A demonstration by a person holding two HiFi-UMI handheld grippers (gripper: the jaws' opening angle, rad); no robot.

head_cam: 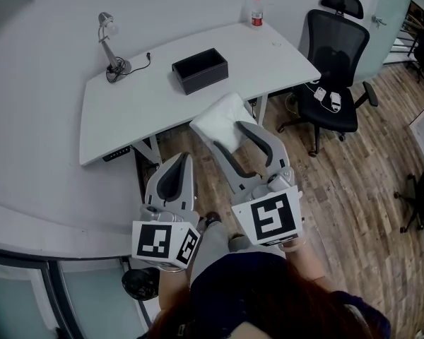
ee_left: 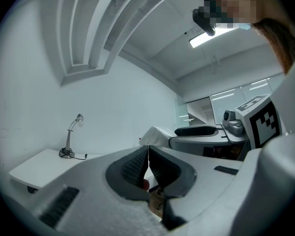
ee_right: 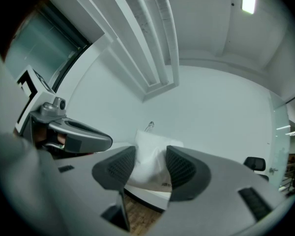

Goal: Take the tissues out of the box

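Closest in, the person (head_cam: 268, 302) leans over the two tools, a marker cube (head_cam: 268, 217) at the back of each. The right tool (head_cam: 230, 136) points level towards the surface (head_cam: 127, 111) and is clamped on the tissues (head_cam: 219, 119). The white pack sits between its two pads, with most of it sticking out past the tips. The tissues are out of the box (head_cam: 200, 69), which sits black and open-topped on the surface beyond them and well apart. The left tool (head_cam: 182, 157) hangs just beside the right one, a little further back, with its jaws together and nothing between them.

From above you get the whole room: a lamp (head_cam: 112, 48) at the left end of the surface, a bottle (head_cam: 256, 11) at the far edge, a chair (head_cam: 332, 83) to the right and the wooden floor (head_cam: 353, 182) under the tools. That view does not show the pads. The right gripper view does, with the ribbed pads pressing the pack from both sides and the lamp's head peeping over its top. The left gripper view shows its own pads meeting at the tips, and the tissues from the side, poking out of the right tool.
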